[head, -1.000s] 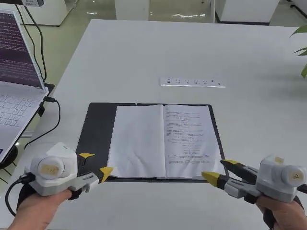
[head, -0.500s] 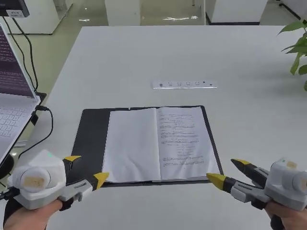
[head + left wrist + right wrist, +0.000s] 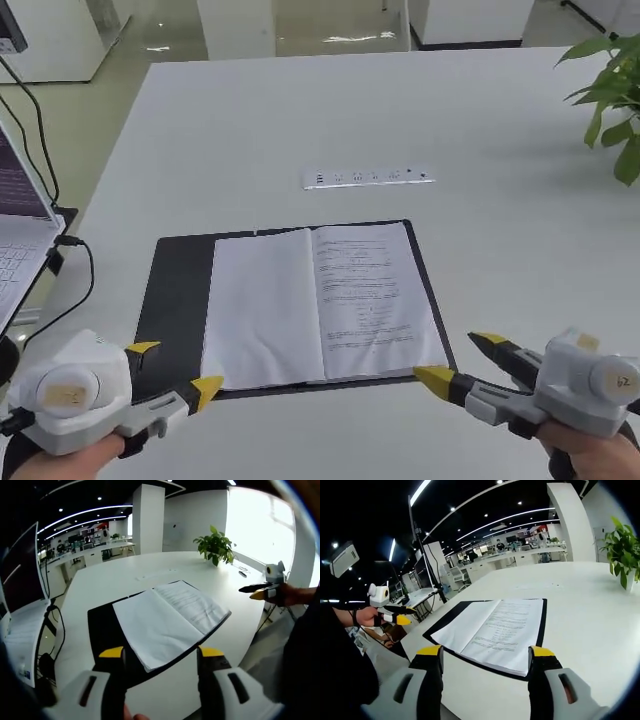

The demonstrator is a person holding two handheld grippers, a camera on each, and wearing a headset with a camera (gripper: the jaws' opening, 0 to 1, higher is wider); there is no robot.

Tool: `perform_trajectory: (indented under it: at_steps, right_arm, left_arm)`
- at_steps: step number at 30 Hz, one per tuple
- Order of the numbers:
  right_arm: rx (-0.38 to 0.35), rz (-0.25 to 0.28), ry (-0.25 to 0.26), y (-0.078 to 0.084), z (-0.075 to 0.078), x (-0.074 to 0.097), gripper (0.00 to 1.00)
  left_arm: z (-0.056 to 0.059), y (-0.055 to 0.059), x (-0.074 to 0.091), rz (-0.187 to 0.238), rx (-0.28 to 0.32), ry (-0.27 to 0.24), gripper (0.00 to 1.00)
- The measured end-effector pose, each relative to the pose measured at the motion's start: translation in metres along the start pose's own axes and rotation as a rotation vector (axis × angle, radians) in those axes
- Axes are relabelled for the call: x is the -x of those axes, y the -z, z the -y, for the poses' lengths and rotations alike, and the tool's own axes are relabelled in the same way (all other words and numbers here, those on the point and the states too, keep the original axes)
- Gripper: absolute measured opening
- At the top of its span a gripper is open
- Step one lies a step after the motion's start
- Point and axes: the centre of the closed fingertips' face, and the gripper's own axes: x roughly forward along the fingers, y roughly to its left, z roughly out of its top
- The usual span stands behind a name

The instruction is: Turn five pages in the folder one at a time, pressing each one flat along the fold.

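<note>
White table [image 3: 300, 110] w/ folder [image 3: 180, 290], open-plan office [image 3: 510, 544].

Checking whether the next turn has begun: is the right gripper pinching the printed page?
No, the right gripper is open beside the folder's near corner, with the printed page lying flat and untouched.

Left gripper [image 3: 175, 365] eased back slightly (toward near edge of folder [image 3: 175, 290]).
</note>
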Motion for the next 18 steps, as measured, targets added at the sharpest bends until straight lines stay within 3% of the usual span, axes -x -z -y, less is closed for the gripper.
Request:
perform_trajectory:
  at_steps: [18]
  right_arm:
    - [-0.023,0.015,0.01,0.002,0.001,0.016,0.66]
  left_arm:
    - [0.054,-0.04,-0.051,-0.011,-0.088,0.142,0.56]
